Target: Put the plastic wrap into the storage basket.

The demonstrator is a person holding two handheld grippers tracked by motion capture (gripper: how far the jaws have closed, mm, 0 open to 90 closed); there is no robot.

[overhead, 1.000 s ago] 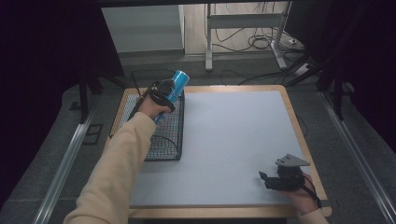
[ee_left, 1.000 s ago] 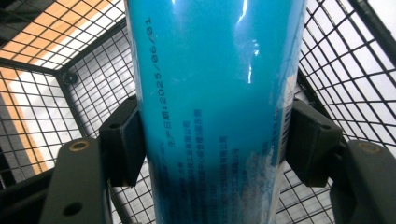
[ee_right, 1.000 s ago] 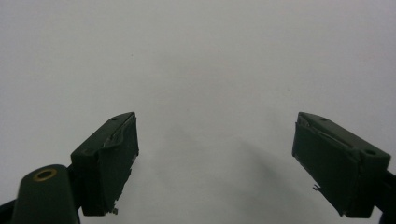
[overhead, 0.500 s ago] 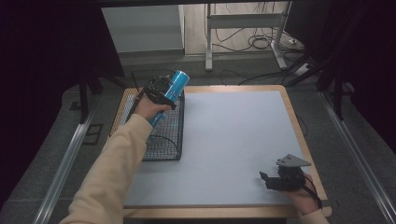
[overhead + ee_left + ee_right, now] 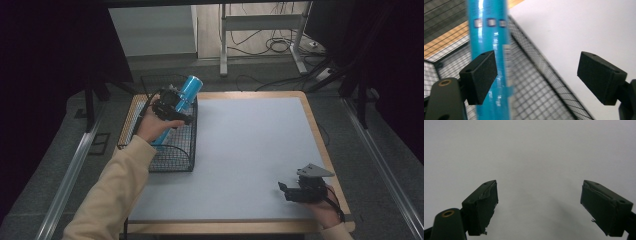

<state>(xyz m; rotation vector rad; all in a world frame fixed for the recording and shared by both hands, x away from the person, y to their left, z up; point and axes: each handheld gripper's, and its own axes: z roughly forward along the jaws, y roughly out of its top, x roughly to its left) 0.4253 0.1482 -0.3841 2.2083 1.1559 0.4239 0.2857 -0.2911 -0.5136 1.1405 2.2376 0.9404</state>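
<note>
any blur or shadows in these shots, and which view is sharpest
Left gripper view: the blue tube and the wire basket are smeared with motion blur, though the jaws stay crisp. Right gripper view: sharp, with soft jaw shadows on the grey mat. High view: evenly lit over the table, dark at the room's edges, and sharpest overall.

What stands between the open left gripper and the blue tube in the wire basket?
Nothing visible does. The tall blue cylindrical tube already stands between the jaws of the left gripper, close beside one pad, inside the black wire mesh basket.
</note>
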